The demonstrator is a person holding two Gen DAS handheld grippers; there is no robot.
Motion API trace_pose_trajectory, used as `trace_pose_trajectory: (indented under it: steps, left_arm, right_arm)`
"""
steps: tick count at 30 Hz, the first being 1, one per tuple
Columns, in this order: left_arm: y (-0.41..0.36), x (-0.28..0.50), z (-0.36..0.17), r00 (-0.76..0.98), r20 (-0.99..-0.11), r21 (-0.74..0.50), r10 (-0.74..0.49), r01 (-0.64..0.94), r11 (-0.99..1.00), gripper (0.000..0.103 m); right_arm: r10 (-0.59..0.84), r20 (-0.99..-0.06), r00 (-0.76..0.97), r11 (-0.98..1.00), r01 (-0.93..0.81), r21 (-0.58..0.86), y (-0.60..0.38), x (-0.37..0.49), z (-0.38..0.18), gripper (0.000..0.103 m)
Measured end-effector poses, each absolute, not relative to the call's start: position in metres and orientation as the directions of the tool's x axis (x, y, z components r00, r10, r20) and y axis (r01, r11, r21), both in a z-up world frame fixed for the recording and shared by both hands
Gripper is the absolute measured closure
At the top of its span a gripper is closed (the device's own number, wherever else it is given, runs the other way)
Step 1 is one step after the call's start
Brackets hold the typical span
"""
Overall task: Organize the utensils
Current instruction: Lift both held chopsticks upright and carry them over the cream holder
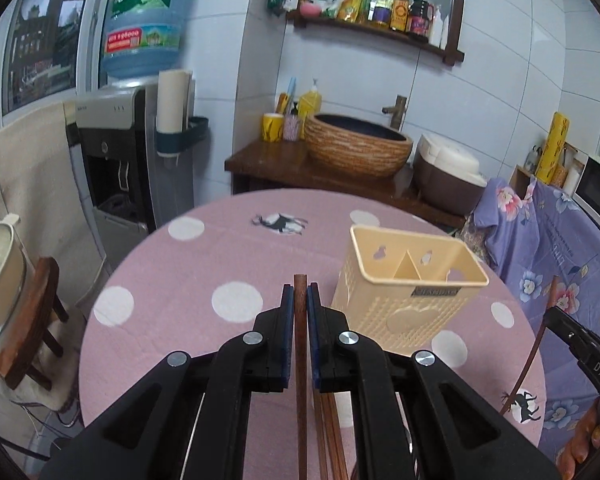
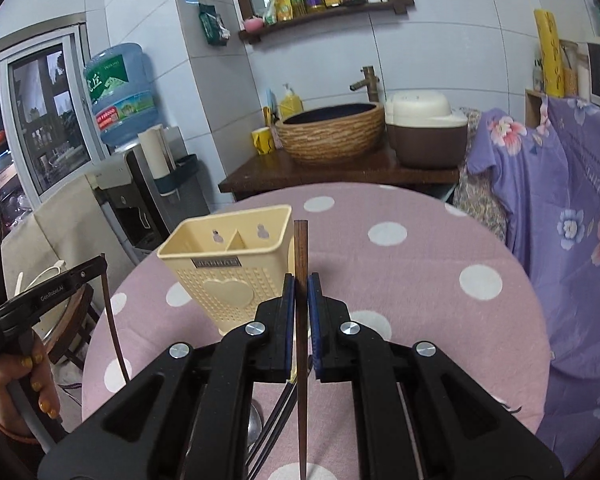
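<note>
Gripping one brown wooden chopstick point(image 1: 300, 320) in my left gripper point(image 1: 300, 300), I had its blue pads pressed tight against the stick from both sides, so the jaws were clamped on it. The stick stood nearly upright between them, its blunt end poking just above the fingertips and its long shaft running down below the tool. My right gripper point(image 2: 301, 292) was closed the same way on a second wooden chopstick point(image 2: 301, 248), whose squared top rose well above the pads while its thin tip pointed down toward the table.

The cream plastic utensil holder point(image 1: 404, 296) stood on the round table, which wore a pink cloth with white dots point(image 1: 236, 264). From the left wrist view it sat just to the right of my held stick; from the right wrist view it sat just to the left. It had a divider splitting it into two compartments, a heart shape on its front wall, and I saw nothing inside it.

Below my left tool a few more brown chopsticks point(image 1: 332, 440) lay on the cloth. Under my right tool I could make out dark chopsticks point(image 2: 276, 420) and a metal spoon point(image 2: 254, 424), partly hidden by the gripper body.
</note>
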State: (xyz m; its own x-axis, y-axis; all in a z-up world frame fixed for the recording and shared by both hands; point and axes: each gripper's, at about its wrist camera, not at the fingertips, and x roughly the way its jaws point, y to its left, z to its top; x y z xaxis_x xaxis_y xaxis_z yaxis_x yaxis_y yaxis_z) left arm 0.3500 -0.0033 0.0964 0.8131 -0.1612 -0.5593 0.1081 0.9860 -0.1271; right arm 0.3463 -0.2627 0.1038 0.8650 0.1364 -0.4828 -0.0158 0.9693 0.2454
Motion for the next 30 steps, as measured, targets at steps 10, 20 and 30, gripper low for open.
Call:
trace_pose_trajectory:
  steps: [10,20,30]
  left_arm:
    - [0.002,0.345,0.117,0.832,-0.523,-0.136,-0.184,0.132,0.982,0.095]
    - [0.011,0.337,0.147,0.864,-0.468,-0.139,-0.186,0.136,0.981,0.095]
    - [0.009,0.337,0.189,0.877,-0.427,-0.146,-0.22,0.174,0.974,0.095]
  right_arm:
    - [0.162,-0.48,0.862,0.972,-0.055,0.23,-0.263,0.344,0.119,0.095]
    - [0.197,-0.443,0.874,0.972,-0.114,0.207,-0.259,0.337,0.144,0.096]
    - [0.238,-0.399,0.885,0.966,-0.172,0.194,-0.259,0.337,0.192,0.096]
